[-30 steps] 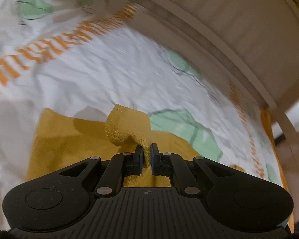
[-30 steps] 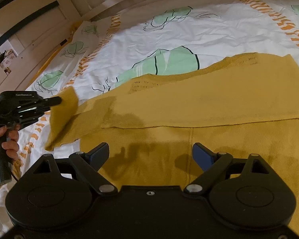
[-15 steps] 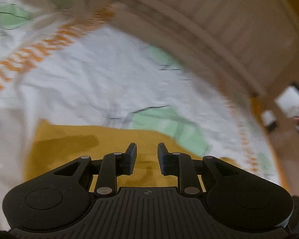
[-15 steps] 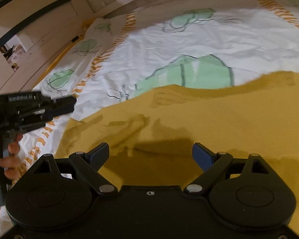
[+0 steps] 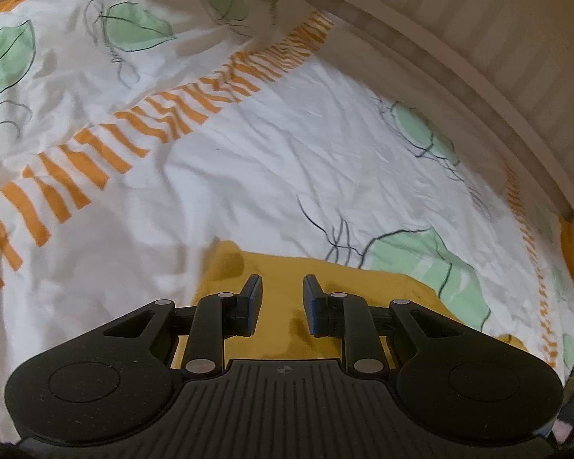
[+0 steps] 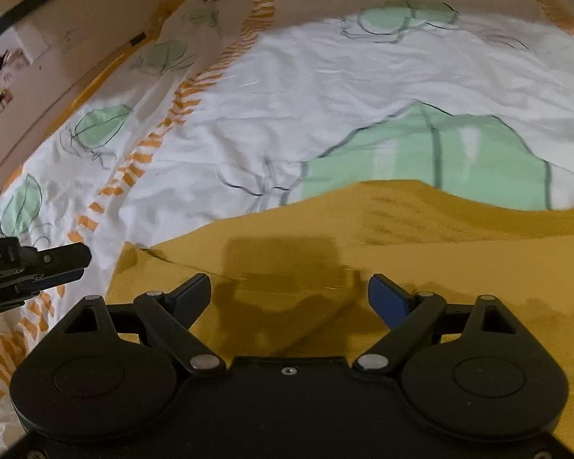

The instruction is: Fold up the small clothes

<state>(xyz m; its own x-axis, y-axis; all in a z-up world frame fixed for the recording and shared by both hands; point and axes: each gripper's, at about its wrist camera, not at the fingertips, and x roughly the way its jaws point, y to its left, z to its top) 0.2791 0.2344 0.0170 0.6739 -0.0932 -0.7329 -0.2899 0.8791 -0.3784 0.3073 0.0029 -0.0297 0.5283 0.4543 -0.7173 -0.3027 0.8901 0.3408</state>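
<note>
A mustard-yellow knit garment (image 6: pixel 421 252) lies flat on a white bed cover. In the left wrist view its corner (image 5: pixel 283 298) lies under my left gripper (image 5: pixel 281 290), which is open and empty just above the cloth. My right gripper (image 6: pixel 289 290) is open wide and empty, hovering over the garment's middle. The left gripper also shows in the right wrist view (image 6: pixel 53 264) at the far left, beside the garment's left edge. A fold line runs across the garment near the right gripper's fingers.
The bed cover (image 5: pixel 248 153) is white with green leaf prints and orange striped bands. A pale wooden bed frame (image 5: pixel 478 57) curves along the far side. A wall with a dark strip (image 6: pixel 38 11) stands beyond the bed's left edge.
My left gripper opened and let go of the yellow sleeve, which now lies flat. The left gripper has drawn back. The right gripper has moved closer over the garment.
</note>
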